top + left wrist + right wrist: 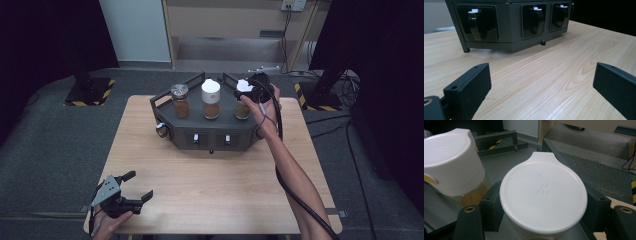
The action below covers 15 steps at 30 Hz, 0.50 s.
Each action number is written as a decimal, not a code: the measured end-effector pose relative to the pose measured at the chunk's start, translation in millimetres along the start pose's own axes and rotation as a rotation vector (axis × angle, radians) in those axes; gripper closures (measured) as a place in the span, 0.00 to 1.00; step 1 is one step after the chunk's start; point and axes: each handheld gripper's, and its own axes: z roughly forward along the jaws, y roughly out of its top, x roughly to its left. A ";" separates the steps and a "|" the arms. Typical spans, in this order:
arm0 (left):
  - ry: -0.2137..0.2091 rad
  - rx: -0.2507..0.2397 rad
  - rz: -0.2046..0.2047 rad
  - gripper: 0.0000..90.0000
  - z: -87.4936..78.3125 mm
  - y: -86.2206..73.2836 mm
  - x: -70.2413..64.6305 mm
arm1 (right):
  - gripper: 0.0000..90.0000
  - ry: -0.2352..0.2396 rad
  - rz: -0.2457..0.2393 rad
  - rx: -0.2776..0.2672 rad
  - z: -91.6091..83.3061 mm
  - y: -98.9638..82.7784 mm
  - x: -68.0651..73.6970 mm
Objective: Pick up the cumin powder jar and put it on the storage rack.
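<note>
Jar (543, 195) on the rack (165, 102): our right gripper (248, 92) pinches it under its white lid. Left gripper (136, 186) sits spread over the table (210, 185), holding nothing.

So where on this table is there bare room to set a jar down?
Bare wood lies between the grey rack and the left gripper, and along the near right edge. The rack top is crowded: three spice jars, the right gripper shut on the right-hand jar.

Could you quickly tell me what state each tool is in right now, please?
Left tool: open, holding nothing, low over the wooden table.
Right tool: closed on the white-lidded spice jar on the dark rack.
</note>
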 end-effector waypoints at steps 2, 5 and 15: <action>0.000 0.000 0.000 0.01 0.0 0.0 0.1 | 0.34 0.002 0.004 -0.002 0.0 -0.5 -0.8; 0.000 0.002 0.001 0.01 0.2 0.2 0.0 | 0.34 0.002 0.002 -0.007 0.2 -1.8 -0.9; 0.000 0.002 0.002 0.01 0.4 0.3 -0.2 | 0.33 0.004 0.007 -0.027 -0.3 -7.3 -2.4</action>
